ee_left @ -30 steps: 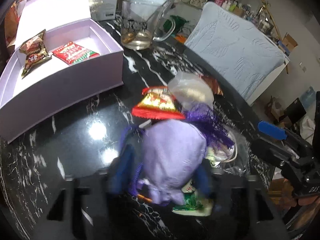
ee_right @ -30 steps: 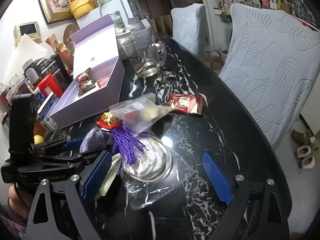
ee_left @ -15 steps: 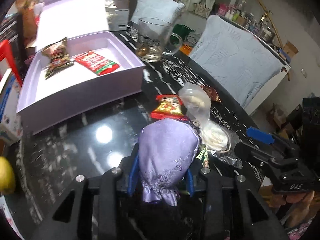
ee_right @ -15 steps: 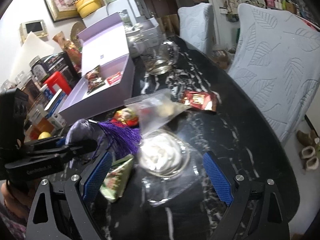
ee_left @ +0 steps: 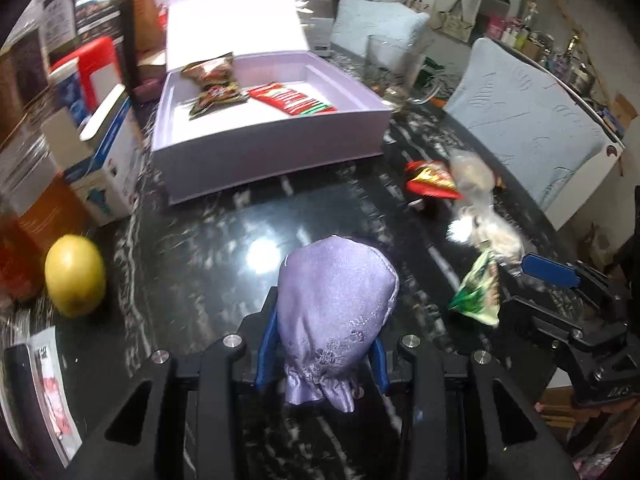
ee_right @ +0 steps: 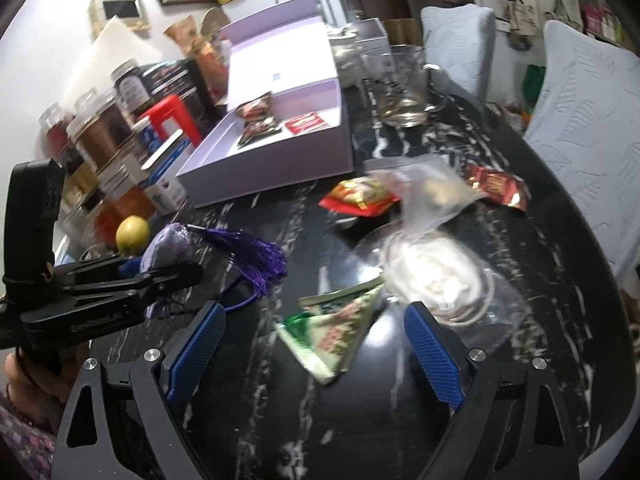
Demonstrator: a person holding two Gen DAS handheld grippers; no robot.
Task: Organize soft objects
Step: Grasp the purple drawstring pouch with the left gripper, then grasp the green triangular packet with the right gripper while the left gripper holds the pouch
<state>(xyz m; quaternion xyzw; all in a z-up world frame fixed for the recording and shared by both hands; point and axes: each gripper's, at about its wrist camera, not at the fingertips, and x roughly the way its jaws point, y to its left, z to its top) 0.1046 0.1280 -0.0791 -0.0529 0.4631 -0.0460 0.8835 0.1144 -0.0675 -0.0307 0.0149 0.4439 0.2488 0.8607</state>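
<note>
My left gripper (ee_left: 322, 354) is shut on a lilac satin pouch (ee_left: 334, 312) and holds it above the black marble table. In the right wrist view the pouch (ee_right: 170, 246) trails a purple tassel (ee_right: 252, 256). The open lilac box (ee_left: 256, 128) stands beyond it, holding a brown snack pack (ee_left: 214, 84) and a red one (ee_left: 290, 98). My right gripper (ee_right: 314, 354) is open over a green-white triangular sachet (ee_right: 336, 330). A red-yellow snack pack (ee_right: 360, 198), a clear bag (ee_right: 428, 196) and a bag of white items (ee_right: 432, 276) lie ahead.
A lemon (ee_left: 74, 274) and boxes and jars (ee_left: 60, 152) crowd the table's left side. A glass jug (ee_right: 400, 88) stands behind the lilac box. A dark red pack (ee_right: 498, 188) lies near the right edge, with light blue chairs (ee_left: 528, 128) beyond.
My left gripper has lifted the pouch and carried it left and back, away from the pile; the tassel came free of the bags. The right gripper stayed open and shifted over the green sachet.
</note>
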